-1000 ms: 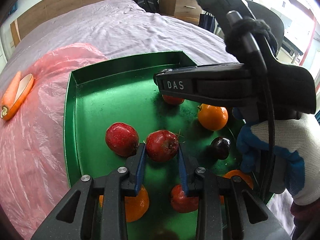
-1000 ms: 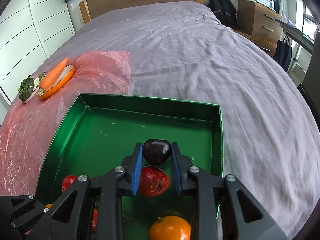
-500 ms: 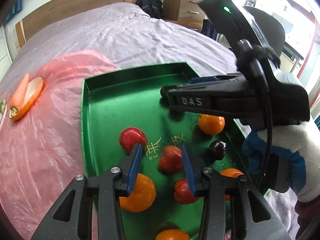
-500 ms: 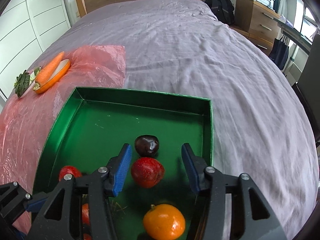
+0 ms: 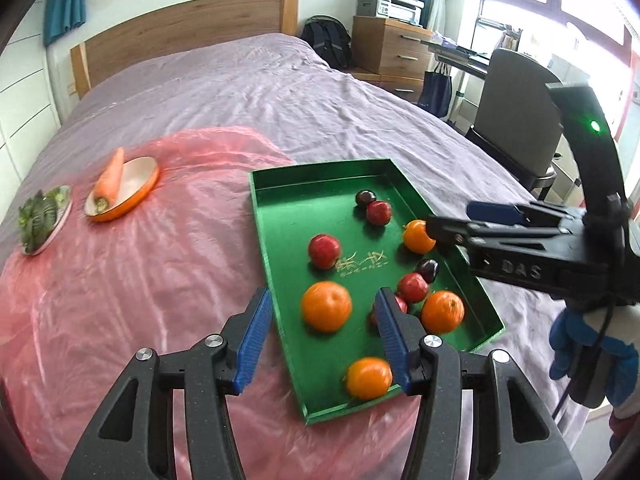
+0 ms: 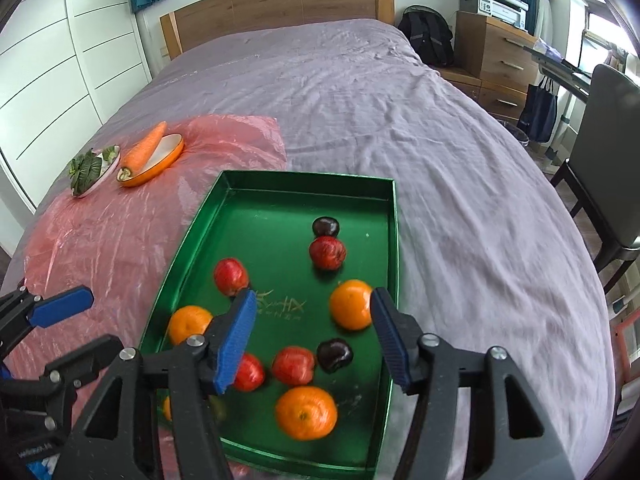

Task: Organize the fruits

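Observation:
A green tray [image 5: 288,216] [image 6: 224,216] lies on the bed and holds several fruits: oranges [image 5: 326,306] [image 6: 352,304], red apples [image 5: 324,251] [image 6: 327,253] and dark plums [image 5: 365,197] [image 6: 325,225]. My left gripper [image 5: 322,334] is open and empty, raised above the tray's near left part. My right gripper [image 6: 312,340] is open and empty, raised above the tray's near end; it also shows in the left wrist view [image 5: 496,216] at the right.
A pink plastic sheet [image 5: 120,280] covers the bed's left side. On it stand an orange dish with a carrot [image 5: 111,178] [image 6: 145,148] and a plate of greens [image 5: 40,216] [image 6: 89,166]. A chair [image 6: 604,128] and drawers [image 6: 496,52] stand right of the bed.
Both grippers opened, letting go of an apple and a plum into the tray, then pulled back and up away from the tray.

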### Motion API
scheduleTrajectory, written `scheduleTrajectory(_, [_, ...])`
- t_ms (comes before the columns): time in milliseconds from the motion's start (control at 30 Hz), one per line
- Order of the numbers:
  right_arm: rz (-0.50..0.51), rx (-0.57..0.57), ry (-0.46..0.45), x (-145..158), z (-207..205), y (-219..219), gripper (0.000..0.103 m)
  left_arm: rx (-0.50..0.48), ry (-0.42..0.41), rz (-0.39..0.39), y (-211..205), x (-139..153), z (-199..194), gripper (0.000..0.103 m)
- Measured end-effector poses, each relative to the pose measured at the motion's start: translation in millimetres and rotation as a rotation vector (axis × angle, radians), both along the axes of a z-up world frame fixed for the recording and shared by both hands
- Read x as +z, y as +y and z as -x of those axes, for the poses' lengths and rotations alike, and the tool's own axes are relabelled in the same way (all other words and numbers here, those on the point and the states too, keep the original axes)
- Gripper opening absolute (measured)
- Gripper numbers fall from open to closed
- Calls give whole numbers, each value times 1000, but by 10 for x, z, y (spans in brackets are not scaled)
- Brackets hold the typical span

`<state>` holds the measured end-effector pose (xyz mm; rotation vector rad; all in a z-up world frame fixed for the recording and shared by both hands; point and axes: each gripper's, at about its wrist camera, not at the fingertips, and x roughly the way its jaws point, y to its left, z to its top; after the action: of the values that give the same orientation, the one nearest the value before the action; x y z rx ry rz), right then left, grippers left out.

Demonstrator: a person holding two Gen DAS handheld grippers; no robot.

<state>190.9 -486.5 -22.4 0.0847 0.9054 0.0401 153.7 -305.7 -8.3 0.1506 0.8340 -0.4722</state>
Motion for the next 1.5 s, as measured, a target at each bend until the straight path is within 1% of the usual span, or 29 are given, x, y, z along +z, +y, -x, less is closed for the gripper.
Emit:
scheduleTrajectory(267, [-56, -1, -19, 84, 630, 342, 103, 84, -8, 30, 571, 109, 351, 48])
scheduleTrajectory(400, [-65, 1, -38, 114, 936, 570, 103, 127, -37, 28, 833, 158, 525, 52])
scheduleTrajectory(500, [-66, 2, -59, 132, 1155, 744, 103, 161, -42, 43, 1044, 161, 636, 56])
scheduleTrajectory(567, [-68, -3, -75, 140, 1290, 850, 103, 192, -53, 49, 1193, 145, 706, 57])
scheduleTrajectory(733, [-14, 13, -118, 153, 1597, 1181, 103, 242, -59, 13, 1516, 66, 860, 58])
scheduleTrajectory(833, [16, 36, -146, 163, 1738, 1377, 103, 275, -76, -13, 1718, 42, 970, 58])
scheduleTrajectory(900, [34, 52, -159, 153, 1808, 1504, 103, 299, -87, -22, 1864, 52, 1033, 58])
scheduleTrajectory(967, [47, 66, -166, 136, 1853, 1605, 103, 316, -96, -19, 2004, 76, 1084, 63])
scheduleTrajectory(1033, [48, 75, -169, 127, 1879, 1672, 103, 325, -109, -15, 2114, 98, 1136, 82])
scheduleTrajectory(1067, [46, 78, -170, 124, 1890, 1697, 103, 329, -117, -12, 2161, 108, 1164, 83])
scheduleTrajectory(1267, [44, 77, -172, 115, 1930, 1786, 103, 325, -116, 0, 2286, 122, 1265, 84])
scheduleTrajectory(1500, [27, 53, -180, 126, 1994, 1783, 103, 311, -120, 11, 2295, 157, 1322, 84])
